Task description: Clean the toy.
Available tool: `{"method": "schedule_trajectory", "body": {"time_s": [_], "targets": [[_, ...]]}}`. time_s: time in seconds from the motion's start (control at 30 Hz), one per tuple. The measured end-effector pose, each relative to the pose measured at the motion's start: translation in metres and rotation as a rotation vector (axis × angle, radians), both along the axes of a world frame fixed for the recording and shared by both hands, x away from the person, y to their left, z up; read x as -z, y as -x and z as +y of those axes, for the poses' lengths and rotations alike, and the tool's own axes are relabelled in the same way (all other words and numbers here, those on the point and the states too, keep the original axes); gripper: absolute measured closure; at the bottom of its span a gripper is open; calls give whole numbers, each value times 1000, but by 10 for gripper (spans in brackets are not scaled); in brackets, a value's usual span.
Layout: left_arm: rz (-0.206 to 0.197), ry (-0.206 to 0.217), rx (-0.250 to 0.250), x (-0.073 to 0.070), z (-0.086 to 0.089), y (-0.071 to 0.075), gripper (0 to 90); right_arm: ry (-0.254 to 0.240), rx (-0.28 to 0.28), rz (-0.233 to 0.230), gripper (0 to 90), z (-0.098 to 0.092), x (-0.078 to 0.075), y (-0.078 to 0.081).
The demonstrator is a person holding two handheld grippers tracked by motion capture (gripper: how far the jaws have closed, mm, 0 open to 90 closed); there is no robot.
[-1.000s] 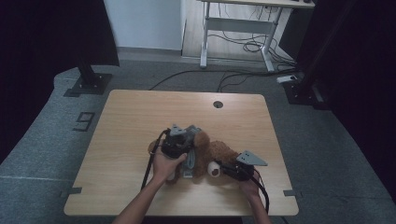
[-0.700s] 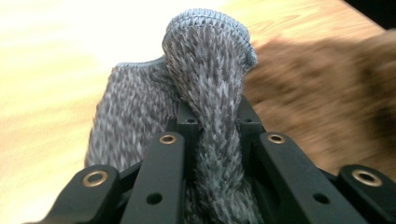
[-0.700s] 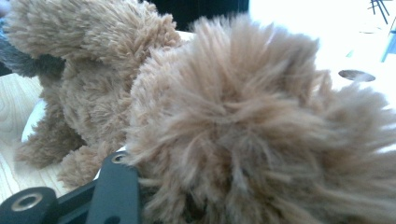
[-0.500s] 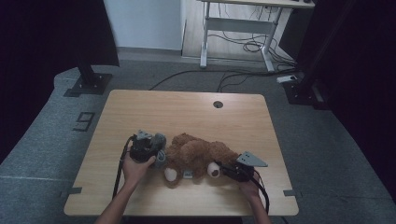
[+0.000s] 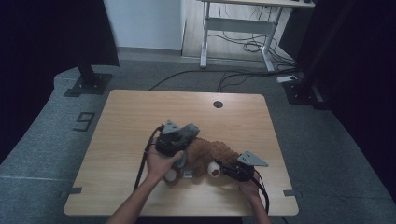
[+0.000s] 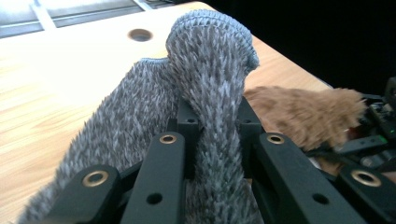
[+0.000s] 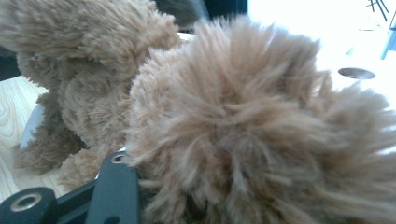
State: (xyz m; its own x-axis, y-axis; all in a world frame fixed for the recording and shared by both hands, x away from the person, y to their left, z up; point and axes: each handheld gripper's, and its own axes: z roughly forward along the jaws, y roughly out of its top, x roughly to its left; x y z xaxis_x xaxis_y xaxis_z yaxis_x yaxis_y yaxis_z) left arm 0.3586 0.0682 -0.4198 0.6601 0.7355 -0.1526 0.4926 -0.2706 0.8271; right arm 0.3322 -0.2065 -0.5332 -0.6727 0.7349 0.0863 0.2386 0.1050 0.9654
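The left gripper [image 5: 183,156] is clamped on a fold of grey knit garment [image 6: 205,79] — the cloth is being pinched between the jaws so it can be stretched over the toy. In the high view the gripper is sitting at 9 o'clock of the brown plush toy [image 5: 208,154], touching it, with the left hand [image 5: 161,163] wrapped under the gripper body. The right gripper [image 5: 227,171] is closed on brown fur at the toy's 4 o'clock end — the toy is being pinned to the table [image 5: 140,116] so it is not dragged along by the pull on the cloth. The cable hole [image 5: 218,104] is lying well apart at 12 o'clock. The dressing is judged unfinished: most of the toy is being left bare.
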Motion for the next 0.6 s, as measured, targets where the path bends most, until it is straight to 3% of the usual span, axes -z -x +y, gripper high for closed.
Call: {"method": "schedule_trajectory", "body": {"time_s": [0.13,0.23,0.47,0.6], "targets": [[63,-32,28,22,-32,-10,777,-4,2,6,475,-1,0,0],[60,-41,28,34,-36,-10,777,-2,6,11,474,-1,1,0],[38,-28,1,36,-5,-4,778,-4,3,8,471,0,1,0],[-7,-30,-48,38,20,5,778,-6,3,11,470,0,1,0]]}}
